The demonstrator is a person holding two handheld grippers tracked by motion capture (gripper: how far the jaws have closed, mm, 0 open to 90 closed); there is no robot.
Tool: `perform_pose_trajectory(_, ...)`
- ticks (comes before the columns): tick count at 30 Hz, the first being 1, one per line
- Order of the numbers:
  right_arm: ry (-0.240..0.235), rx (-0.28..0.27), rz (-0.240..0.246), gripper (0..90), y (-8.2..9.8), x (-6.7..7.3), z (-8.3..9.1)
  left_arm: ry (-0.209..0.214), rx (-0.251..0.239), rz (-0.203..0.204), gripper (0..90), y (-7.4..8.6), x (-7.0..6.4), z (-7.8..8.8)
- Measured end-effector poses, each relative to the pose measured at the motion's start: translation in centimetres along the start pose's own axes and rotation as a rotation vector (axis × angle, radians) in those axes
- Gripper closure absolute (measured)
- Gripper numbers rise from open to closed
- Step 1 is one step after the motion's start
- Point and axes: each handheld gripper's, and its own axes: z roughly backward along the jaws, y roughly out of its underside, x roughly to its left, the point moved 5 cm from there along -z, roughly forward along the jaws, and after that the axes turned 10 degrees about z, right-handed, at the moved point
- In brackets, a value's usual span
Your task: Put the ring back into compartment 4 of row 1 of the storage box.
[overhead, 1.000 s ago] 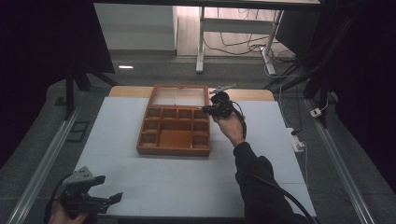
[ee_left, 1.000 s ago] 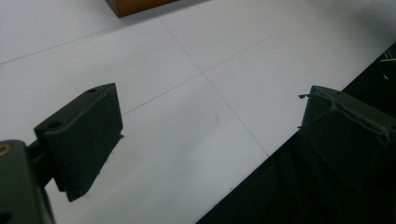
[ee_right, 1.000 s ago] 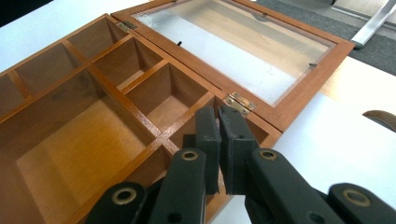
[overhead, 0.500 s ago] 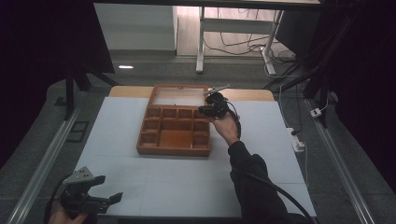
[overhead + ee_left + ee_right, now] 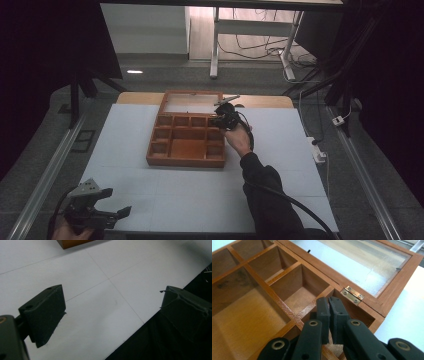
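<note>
The wooden box [image 5: 186,141] sits open on the white counter [image 5: 280,190], toward its far side, with its glass-paned lid [image 5: 192,102] laid flat behind it. The right gripper [image 5: 223,119] hovers over the box's far right corner; its jaws are pressed together with nothing between them, tips above a small compartment [image 5: 298,293] next to the brass hinge [image 5: 353,295] — whether they touch the wood cannot be told. The left gripper [image 5: 95,212] rests at the near left edge of the counter, well apart from the box, its jaws spread wide and empty — only bare counter lies between them
</note>
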Motion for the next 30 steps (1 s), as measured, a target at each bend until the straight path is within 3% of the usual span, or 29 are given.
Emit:
perform_pose_trajectory(15,0.011,0.056,0.021,85.6,1.0,0.4,-1.7,-0.006,0.001,-0.003,6.1,0.0,0.0,0.0)
perform_pose_trajectory(26,0.016,0.055,0.011,84.8,1.1,0.3,-1.8,-0.007,0.001,-0.003,6.1,0.0,0.0,0.0)
perform_pose_trajectory(30,-0.002,0.039,-0.009,83.0,0.9,0.5,-1.7,-0.008,0.000,-0.003,6.1,0.0,0.0,0.0)
